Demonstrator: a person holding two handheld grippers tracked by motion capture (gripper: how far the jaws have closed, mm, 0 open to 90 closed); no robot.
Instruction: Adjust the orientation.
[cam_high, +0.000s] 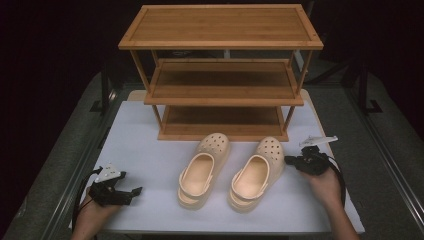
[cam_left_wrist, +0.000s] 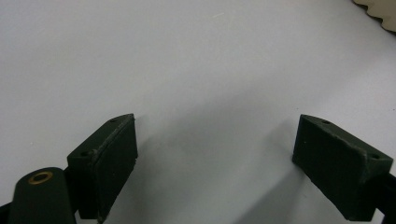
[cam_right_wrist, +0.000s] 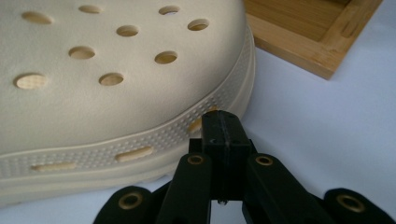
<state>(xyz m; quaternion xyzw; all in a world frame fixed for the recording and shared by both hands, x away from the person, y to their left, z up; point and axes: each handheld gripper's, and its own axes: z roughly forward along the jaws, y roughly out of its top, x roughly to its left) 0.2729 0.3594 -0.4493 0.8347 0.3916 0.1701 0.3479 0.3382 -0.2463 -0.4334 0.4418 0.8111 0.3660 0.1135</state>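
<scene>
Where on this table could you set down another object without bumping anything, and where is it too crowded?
Free: the white table between the left gripper and the left clog, and all three tiers of the wooden rack. Crowded: the narrow strip between the left clog and the right clog, and the spot where the right gripper sits against the right clog.

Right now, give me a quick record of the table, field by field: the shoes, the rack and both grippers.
surface: white table top
rack: three-shelf wooden rack at the far side, shelves bare
shoes: left clog and right clog, side by side before the rack, toes toward it
left gripper: open, over bare table, apart from the shoes
right gripper: shut, tip at the right clog's toe side
</scene>
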